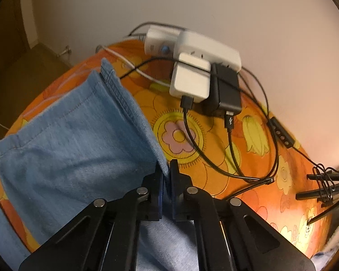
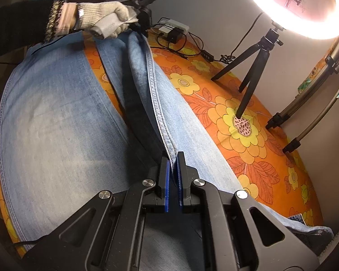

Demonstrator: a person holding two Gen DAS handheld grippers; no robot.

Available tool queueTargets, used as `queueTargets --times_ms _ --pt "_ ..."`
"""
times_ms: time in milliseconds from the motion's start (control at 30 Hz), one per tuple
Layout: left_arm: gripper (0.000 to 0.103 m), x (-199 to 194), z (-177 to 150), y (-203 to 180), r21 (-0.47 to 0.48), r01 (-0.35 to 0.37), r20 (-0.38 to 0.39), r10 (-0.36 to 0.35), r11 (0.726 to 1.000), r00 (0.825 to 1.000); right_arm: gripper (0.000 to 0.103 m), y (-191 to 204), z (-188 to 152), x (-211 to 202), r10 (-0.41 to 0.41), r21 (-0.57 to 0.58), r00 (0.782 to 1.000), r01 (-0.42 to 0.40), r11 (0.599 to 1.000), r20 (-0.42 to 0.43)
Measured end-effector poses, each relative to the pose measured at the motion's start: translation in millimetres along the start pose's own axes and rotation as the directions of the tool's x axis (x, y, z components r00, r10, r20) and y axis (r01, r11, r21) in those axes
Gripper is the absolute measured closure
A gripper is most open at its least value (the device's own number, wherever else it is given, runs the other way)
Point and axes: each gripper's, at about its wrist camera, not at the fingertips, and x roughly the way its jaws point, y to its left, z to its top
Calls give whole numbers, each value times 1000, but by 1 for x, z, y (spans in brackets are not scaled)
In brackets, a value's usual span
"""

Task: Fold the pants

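orange floral cloth point(image 2: 248, 122) covers the table and serves as the folding surface, with a pair of faded blue jeans point(image 2: 56, 117) spread along it, one leg lying flat and the other lifted into a ridge between the two grippers. that ridge looks like the reason for both grips: with the seam edge pinched at each end, the leg can be carried over onto its twin in one piece, a fold that i judge is only starting. a ring light point(image 2: 305, 11) on a small tripod point(image 2: 253, 67) stands on the far side of the table, well clear of the denim. chargers and a power strip point(image 1: 205, 72) sit at the far corner, near the hem. the right gripper point(image 2: 172, 164) is clamped on the stitched seam near the upper leg. the left gripper point(image 1: 166, 171), held by a gloved hand point(image 2: 106, 20), has its jaws pressed together on the denim edge near the hem.
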Motion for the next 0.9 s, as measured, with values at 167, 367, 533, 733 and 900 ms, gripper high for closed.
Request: queueTargets --times_ms 167,367,533,733,900 --pt "101 -34 -5 18 -16 56 83 -55 998 995 97 -6 4 -2 -22 33 1000 21 999 3" --pt "101 -93 -14 44 -26 109 185 -102 994 977 97 -10 13 -10 -36 78 999 35 996 5" --pt "101 -138 -34 67 -13 127 238 -120 992 964 97 -7 21 -25 -51 98 999 50 994 3" --pt "101 -182 -67 95 3 154 272 -149 988 951 97 7 27 -53 -83 100 997 83 992 3" --pt "101 -207 -101 117 16 158 298 -155 987 942 97 31 24 -81 -86 77 996 87 993 -11"
